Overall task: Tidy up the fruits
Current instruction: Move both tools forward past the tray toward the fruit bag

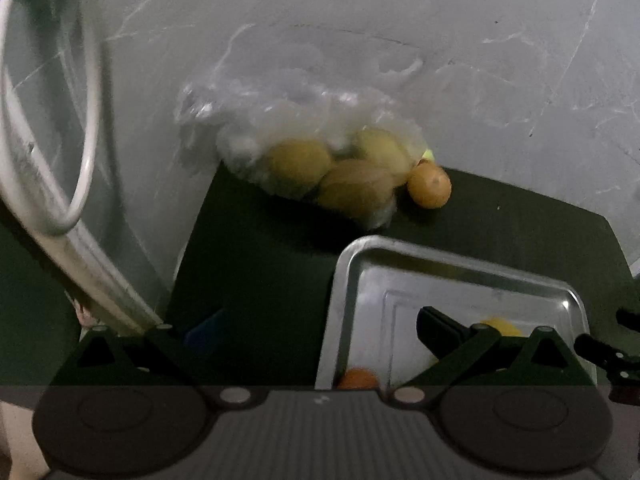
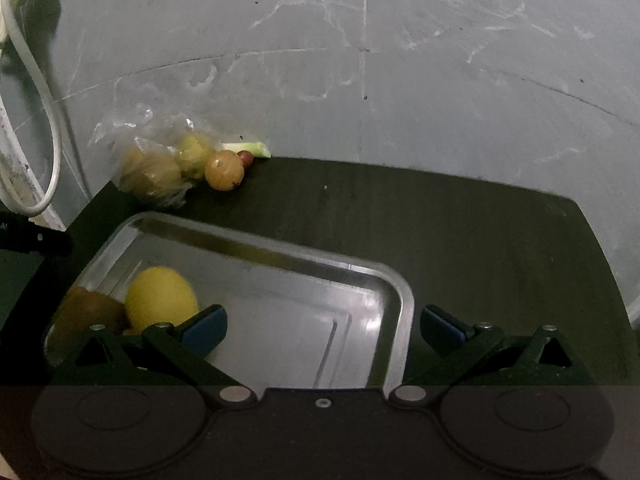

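Task judged partly done: a lemon (image 2: 161,298) and a brownish fruit (image 2: 86,314) lie in the steel tray (image 2: 394,280), an orange (image 2: 224,170) and bagged fruits (image 2: 154,176) remain on the counter (image 2: 440,216), right claw (image 2: 322,326) and left claw (image 1: 320,330) both spread apart, empty

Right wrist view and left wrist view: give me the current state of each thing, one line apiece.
Rectangular metal tray: on the dark table, mostly bare.
Yellow round fruit: in the tray.
Brownish-orange fruit: in the tray, beside the yellow one.
Clear plastic bag: on the table, fruit inside.
Orange round fruit: loose on the table, outside the bag.
Left gripper: open, empty.
Right gripper: open, empty.
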Tool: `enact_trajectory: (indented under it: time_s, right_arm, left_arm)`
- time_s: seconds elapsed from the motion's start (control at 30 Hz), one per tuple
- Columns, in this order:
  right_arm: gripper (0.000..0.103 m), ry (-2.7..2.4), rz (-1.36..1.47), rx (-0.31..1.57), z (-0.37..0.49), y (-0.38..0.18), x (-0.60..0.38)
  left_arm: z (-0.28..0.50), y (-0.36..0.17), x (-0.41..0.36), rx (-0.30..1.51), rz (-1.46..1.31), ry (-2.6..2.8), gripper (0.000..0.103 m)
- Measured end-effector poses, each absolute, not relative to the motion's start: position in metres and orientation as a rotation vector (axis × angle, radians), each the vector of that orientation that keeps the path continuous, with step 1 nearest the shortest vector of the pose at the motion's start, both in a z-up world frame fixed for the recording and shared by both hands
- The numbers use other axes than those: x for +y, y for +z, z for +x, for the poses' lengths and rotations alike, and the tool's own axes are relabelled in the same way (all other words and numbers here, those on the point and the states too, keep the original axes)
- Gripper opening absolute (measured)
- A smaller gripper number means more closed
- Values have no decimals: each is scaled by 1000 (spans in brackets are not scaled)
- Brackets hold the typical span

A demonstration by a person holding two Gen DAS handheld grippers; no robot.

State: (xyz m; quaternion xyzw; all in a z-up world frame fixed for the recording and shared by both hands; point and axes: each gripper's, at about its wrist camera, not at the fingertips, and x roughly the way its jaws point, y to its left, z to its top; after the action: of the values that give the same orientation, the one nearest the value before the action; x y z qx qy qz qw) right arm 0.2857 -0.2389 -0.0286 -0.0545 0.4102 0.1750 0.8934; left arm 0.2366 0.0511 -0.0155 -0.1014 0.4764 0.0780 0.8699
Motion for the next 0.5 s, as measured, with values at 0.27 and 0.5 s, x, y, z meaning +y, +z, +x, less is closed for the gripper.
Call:
enact_trajectory:
  time_s: [0.27, 0.5]
  right_arm:
    - [102, 463, -179, 820, 328, -33, -223]
    - [102, 548, -234, 818, 358, -42, -206]
  left_arm:
    - [277, -8, 34, 951, -119, 131, 102]
    - [311, 5, 24, 880, -64, 128, 102]
